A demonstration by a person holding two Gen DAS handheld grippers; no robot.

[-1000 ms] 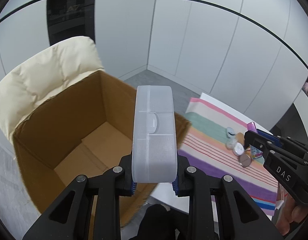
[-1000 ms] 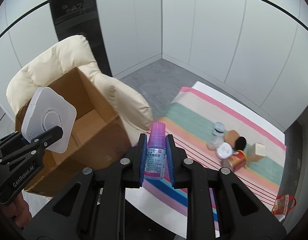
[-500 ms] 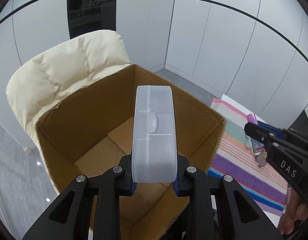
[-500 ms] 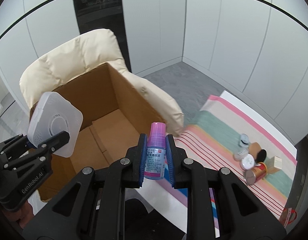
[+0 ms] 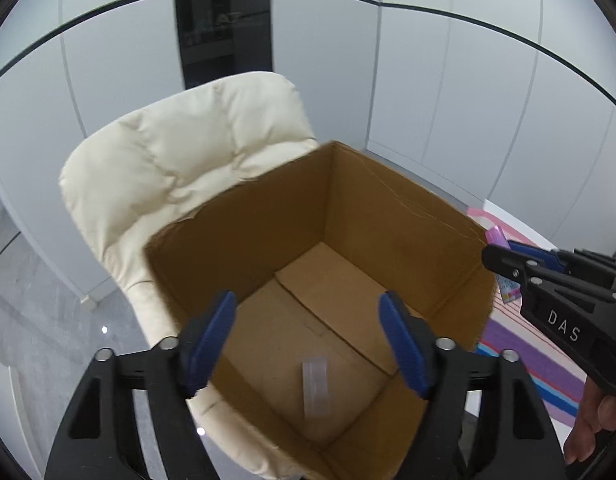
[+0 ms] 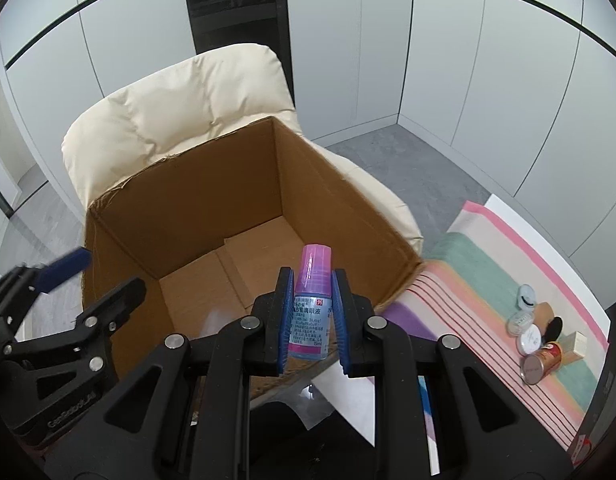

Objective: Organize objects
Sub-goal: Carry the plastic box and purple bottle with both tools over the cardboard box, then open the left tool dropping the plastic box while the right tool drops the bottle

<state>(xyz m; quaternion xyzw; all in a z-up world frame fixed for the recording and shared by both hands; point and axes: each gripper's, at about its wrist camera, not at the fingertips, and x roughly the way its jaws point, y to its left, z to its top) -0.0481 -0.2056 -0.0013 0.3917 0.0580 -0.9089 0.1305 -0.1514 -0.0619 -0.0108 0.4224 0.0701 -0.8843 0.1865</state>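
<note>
An open brown cardboard box (image 5: 387, 208) stands on a cream padded chair (image 5: 180, 160). My left gripper (image 5: 308, 344) is open and empty above the box. A translucent white plastic case (image 5: 315, 384) lies blurred inside the box on its floor. My right gripper (image 6: 311, 308) is shut on a small eye-drop bottle (image 6: 309, 320) with a pink cap and blue label, held over the box's near right wall (image 6: 347, 216). The right gripper also shows in the left wrist view (image 5: 507, 256), and the left gripper in the right wrist view (image 6: 104, 276).
A striped cloth (image 6: 487, 280) covers a white table to the right of the box. On it lie several small items: white jars (image 6: 527, 336), a red tin (image 6: 543, 360), a small wooden block (image 6: 575, 344). White wall panels and grey floor surround the chair.
My left gripper opened and let go of the white plastic case, which dropped into the box. Both grippers moved left over the box. The right gripper still holds the bottle.
</note>
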